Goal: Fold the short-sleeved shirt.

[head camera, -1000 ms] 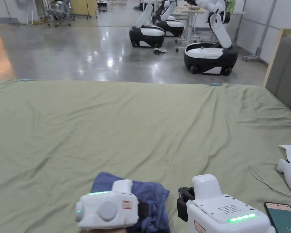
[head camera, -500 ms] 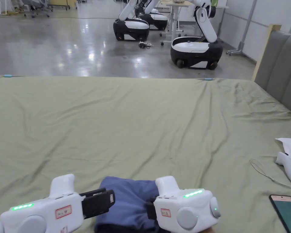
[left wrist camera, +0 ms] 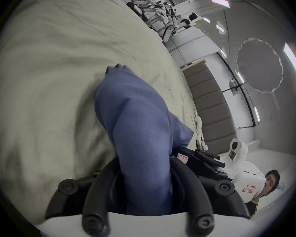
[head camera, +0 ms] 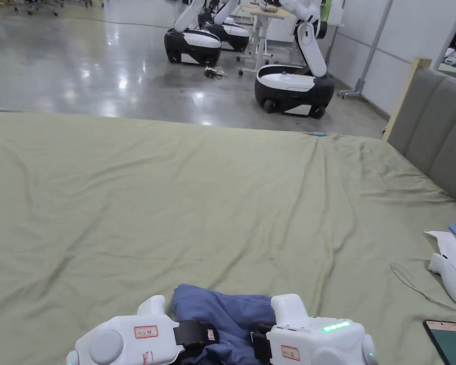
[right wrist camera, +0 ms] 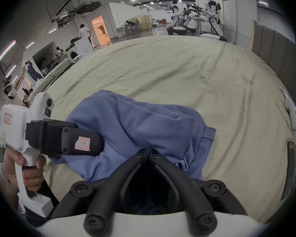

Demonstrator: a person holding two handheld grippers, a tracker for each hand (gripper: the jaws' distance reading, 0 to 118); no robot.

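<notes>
A blue short-sleeved shirt (head camera: 222, 309) lies bunched at the near edge of a bed covered in an olive green sheet (head camera: 222, 190). My left gripper (head camera: 205, 335) comes in from the left, and in the left gripper view a thick fold of the shirt (left wrist camera: 135, 121) sits between the jaws of the left gripper (left wrist camera: 143, 162), which press on it. My right gripper (head camera: 256, 340) comes in from the right. In the right gripper view its jaws (right wrist camera: 148, 152) meet on the near edge of the shirt (right wrist camera: 143, 121), with the left gripper (right wrist camera: 99, 143) beside it.
At the bed's right side lie a phone (head camera: 448, 340), a white handheld device (head camera: 448, 280), a thin cord (head camera: 412, 283) and a sheet of paper (head camera: 452, 244). A grey padded headboard (head camera: 436, 123) rises at the right. Wheeled robots (head camera: 293, 88) stand on the floor beyond the bed.
Half a second ago the left gripper stood apart from the shirt's left edge. Now both grippers sit close together on the shirt, which is more bunched. The head camera has also shifted.
</notes>
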